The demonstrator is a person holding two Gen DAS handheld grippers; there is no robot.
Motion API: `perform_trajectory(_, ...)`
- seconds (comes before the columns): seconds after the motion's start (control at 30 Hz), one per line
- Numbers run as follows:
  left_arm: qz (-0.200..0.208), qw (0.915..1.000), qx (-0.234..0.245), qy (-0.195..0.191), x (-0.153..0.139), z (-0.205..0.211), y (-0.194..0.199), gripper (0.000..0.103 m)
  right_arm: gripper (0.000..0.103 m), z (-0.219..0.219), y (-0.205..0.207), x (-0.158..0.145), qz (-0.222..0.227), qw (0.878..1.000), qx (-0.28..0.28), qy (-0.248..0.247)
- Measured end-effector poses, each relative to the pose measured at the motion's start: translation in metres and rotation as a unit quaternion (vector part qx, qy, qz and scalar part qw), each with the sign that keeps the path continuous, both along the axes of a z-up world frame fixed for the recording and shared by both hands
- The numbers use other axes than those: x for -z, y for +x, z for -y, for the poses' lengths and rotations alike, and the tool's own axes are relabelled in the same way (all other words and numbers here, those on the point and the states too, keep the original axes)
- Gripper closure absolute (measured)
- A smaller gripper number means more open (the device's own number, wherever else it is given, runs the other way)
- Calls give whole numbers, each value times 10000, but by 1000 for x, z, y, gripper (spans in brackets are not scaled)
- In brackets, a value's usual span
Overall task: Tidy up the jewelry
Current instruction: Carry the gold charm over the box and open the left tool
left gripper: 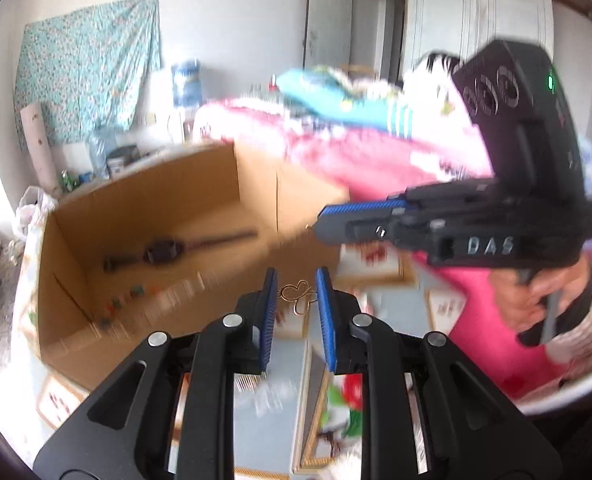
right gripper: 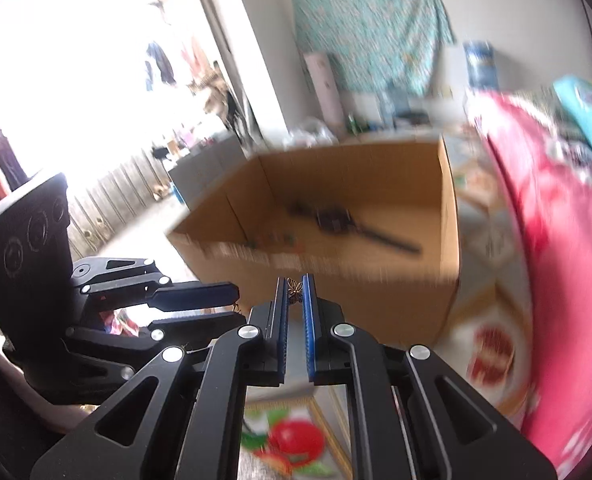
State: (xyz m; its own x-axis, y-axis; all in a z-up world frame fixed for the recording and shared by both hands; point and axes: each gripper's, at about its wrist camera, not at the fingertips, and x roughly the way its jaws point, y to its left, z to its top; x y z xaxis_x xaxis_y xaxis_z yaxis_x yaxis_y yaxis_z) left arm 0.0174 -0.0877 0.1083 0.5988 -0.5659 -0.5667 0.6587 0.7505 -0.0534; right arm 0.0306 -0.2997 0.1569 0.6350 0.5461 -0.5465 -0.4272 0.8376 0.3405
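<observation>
My left gripper (left gripper: 297, 294) is shut on a gold butterfly-shaped ornament (left gripper: 298, 295), held in the air in front of an open cardboard box (left gripper: 200, 184). My right gripper (right gripper: 295, 292) is shut on a small bronze butterfly ornament (right gripper: 295, 291), also just short of the box (right gripper: 348, 288). A dark wristwatch (left gripper: 161, 251) lies on the box floor and shows in the right wrist view (right gripper: 336, 221) too. Each gripper shows in the other's view: the right one (left gripper: 324, 222) at the right, the left one (right gripper: 232, 300) at the left. Both views are motion-blurred.
A pink quilt pile (left gripper: 336, 140) with turquoise bedding (left gripper: 336, 100) rises right of the box. A patterned cloth with fruit prints (right gripper: 292, 440) covers the surface below. Bottles and jars (left gripper: 108, 160) stand behind the box by a hanging floral cloth (left gripper: 88, 72).
</observation>
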Motion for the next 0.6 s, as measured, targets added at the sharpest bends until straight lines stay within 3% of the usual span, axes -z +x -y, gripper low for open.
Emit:
perform_trajectory(0.1, -170, 9997, -118, -144, -13, -2, 31, 84, 95, -3, 28, -8, -3, 9999, -69, -132)
perform_trajectory(0.2, -639, 9972, -394, 50, -7, 1, 74, 84, 95, -7, 63, 1, -442, 9986, -128, -257)
perform_trajectory(0.4, -1998, 9776, -657, -13, 21, 1, 148, 84, 95, -9, 120, 28, -1410, 9894, -48, -358)
perform_trajectory(0.5, -2259, 9717, -684, -80, 30, -1, 162, 82, 95, -5, 137, 38, -1713, 9850, -24, -228)
perform_trajectory(0.6, -2511, 9650, -734, -185, 37, -1, 170, 75, 95, -5, 141, 38, -1699, 9851, 7, -253)
